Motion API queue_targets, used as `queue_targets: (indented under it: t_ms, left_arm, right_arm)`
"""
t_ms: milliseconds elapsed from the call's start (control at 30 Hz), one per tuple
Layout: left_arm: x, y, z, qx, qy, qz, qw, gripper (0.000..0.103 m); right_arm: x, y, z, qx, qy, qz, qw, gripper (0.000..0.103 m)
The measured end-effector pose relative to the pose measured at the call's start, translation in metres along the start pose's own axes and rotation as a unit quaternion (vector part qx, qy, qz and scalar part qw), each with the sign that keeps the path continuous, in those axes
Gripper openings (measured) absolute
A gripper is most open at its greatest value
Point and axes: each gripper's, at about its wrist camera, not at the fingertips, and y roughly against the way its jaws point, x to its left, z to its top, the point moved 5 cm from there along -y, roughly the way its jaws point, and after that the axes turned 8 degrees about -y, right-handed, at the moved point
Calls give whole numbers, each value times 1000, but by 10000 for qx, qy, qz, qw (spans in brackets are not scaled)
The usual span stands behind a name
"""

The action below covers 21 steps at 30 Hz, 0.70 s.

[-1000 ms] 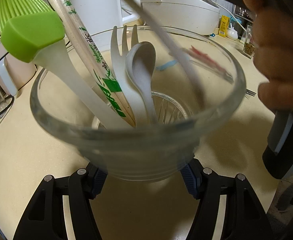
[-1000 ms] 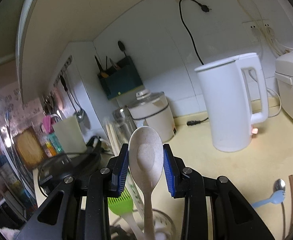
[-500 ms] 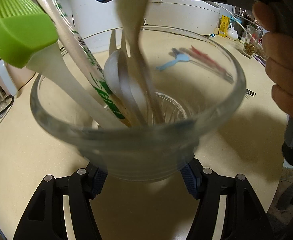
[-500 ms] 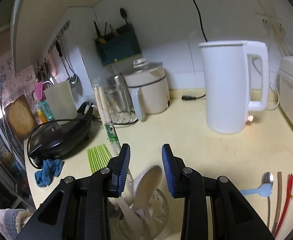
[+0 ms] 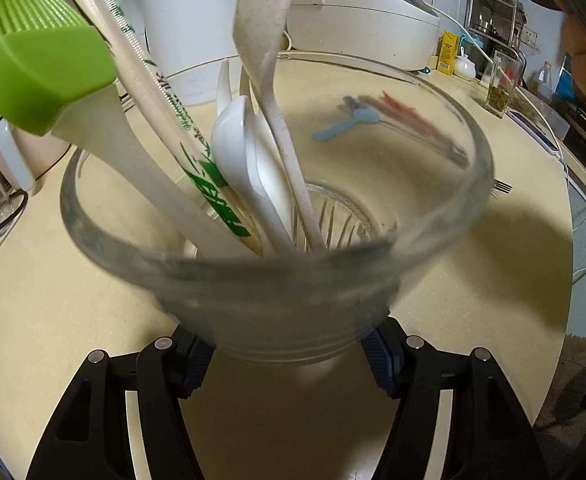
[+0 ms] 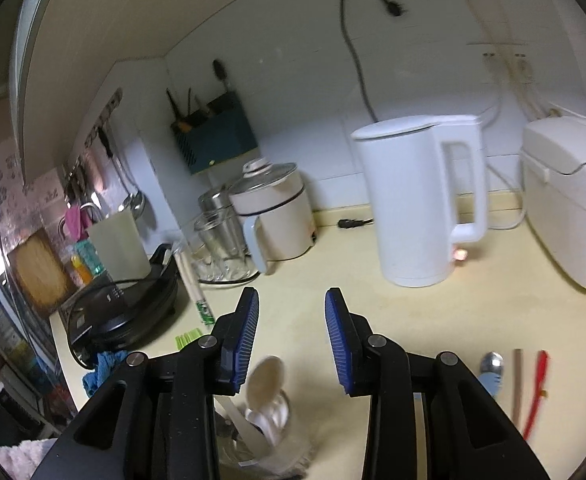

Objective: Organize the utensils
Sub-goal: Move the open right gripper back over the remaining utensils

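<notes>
Your left gripper (image 5: 289,354) clamps the base of the glass cup (image 5: 277,280), one blue pad on each side. Inside the cup stand a green silicone brush (image 5: 41,76), wrapped chopsticks (image 5: 161,116), a white spoon (image 5: 233,148) and a speckled beige spoon (image 5: 265,28), all leaning toward its far-left rim. Your right gripper (image 6: 291,336) hovers above the cup with nothing between its pads, and its jaws are opening. Beyond the cup, to its right, a blue spoon (image 5: 345,126) and red utensils (image 5: 409,114) lie on the counter (image 5: 473,280). A white kettle (image 6: 421,200) stands behind the cup.
</notes>
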Motion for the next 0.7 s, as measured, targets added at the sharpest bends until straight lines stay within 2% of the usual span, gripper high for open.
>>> queue_targets:
  t_ms: [167, 267, 500, 700]
  left_arm:
    - [0, 0, 0, 2, 14, -16, 10000, 70]
    - [1, -1, -1, 1, 6, -6, 10000, 70]
    - [0, -1, 0, 1, 10, -11, 10000, 70]
    - [0, 0, 0, 0, 2, -1, 10000, 70]
  right_arm:
    - [-32, 22, -7, 363, -221, -337, 9985, 35]
    - [-58, 36, -21, 573, -281, -793, 9948, 35]
    - [-134, 77, -65, 1005, -750, -1857, 9746, 35]
    - [-170, 103, -104, 1368, -946, -2289, 9591, 35]
